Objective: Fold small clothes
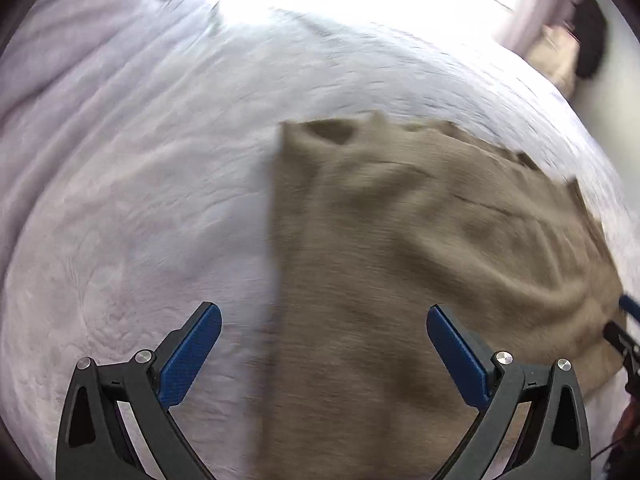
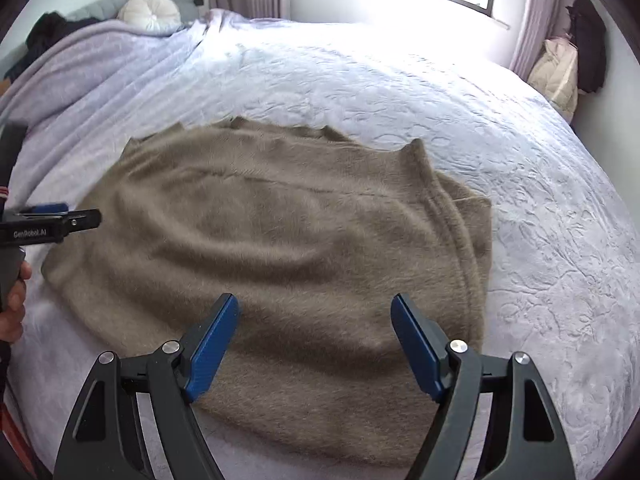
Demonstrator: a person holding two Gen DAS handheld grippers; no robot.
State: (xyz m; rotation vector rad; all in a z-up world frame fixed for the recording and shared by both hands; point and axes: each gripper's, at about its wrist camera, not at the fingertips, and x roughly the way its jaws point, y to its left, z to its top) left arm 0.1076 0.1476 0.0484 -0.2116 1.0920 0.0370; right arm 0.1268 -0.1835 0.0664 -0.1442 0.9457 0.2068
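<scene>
- One wide bed (image 2: 360,80) is filling both views, wearing a pale lilac quilted cover, with a lilac blanket (image 2: 100,60) lying bunched along its left side.
- One fuzzy tan sweater (image 2: 280,240) is lying spread flat on the middle of the cover, its right edge folded over onto itself.
- Both tools are hovering above the sweater's near edge: the right gripper (image 2: 316,344) is holding its blue-padded jaws wide apart, gripping nothing.
- Likewise the left gripper (image 1: 324,352) is gaping wide over the sweater's left edge, holding nothing; its view is motion-blurred.
- One round white cushion (image 2: 150,12) is resting at the headboard.
</scene>
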